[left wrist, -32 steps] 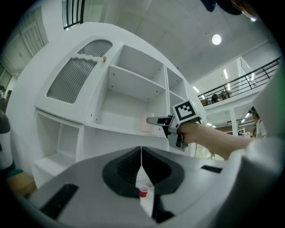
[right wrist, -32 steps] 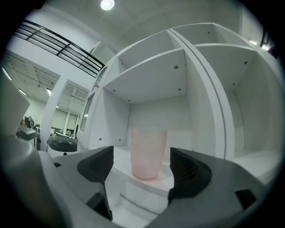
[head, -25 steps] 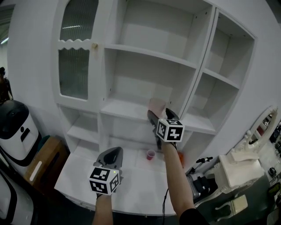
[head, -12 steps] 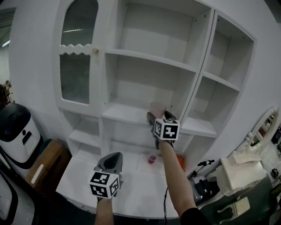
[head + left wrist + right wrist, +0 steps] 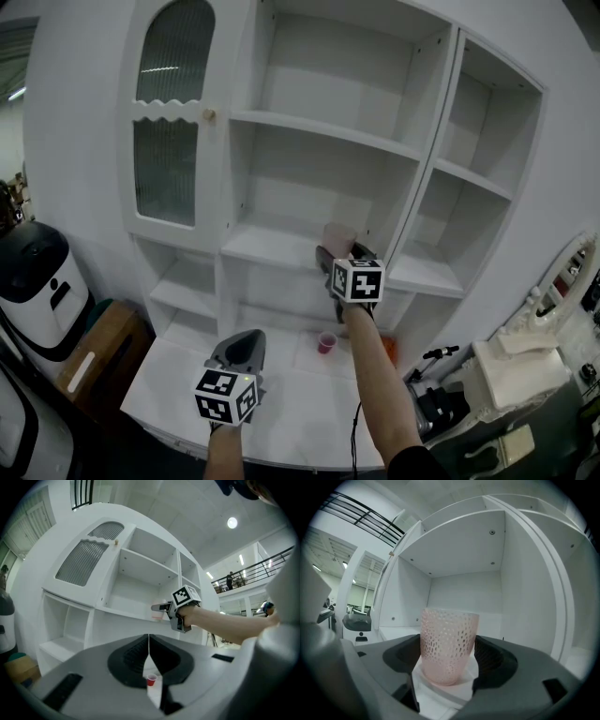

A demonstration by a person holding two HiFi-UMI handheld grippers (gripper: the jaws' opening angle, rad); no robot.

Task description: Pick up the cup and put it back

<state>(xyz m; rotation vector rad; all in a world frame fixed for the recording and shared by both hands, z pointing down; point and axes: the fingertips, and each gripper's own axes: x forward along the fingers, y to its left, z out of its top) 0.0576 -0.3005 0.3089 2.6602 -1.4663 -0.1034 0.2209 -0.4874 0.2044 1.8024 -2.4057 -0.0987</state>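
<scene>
A pink dotted cup (image 5: pixel 449 644) stands upright on the front of the middle cabinet shelf (image 5: pixel 272 246); the head view shows the same cup (image 5: pixel 338 235) there. My right gripper (image 5: pixel 450 670) reaches around it, one jaw on each side. Those jaws are closing, their pads close to the cup's sides, and I see no squeeze on it. My left gripper (image 5: pixel 242 343) hangs low over the white counter (image 5: pixel 187 375), shut and empty. A small red cup (image 5: pixel 326 343) stands on that counter, and the left gripper view also catches the red cup (image 5: pixel 151 680) just past the jaw tips.
The white cabinet has open shelves above and to the right, and a ribbed glass door (image 5: pixel 169 141) at the left. An orange object (image 5: pixel 387 350) lies on the counter's right end. A black-and-white bin (image 5: pixel 33 272) and a brown box (image 5: pixel 94 347) stand at the left.
My right gripper has stayed at the pink cup on the shelf edge. The whole view has drifted slightly, and the left gripper has hardly moved.
</scene>
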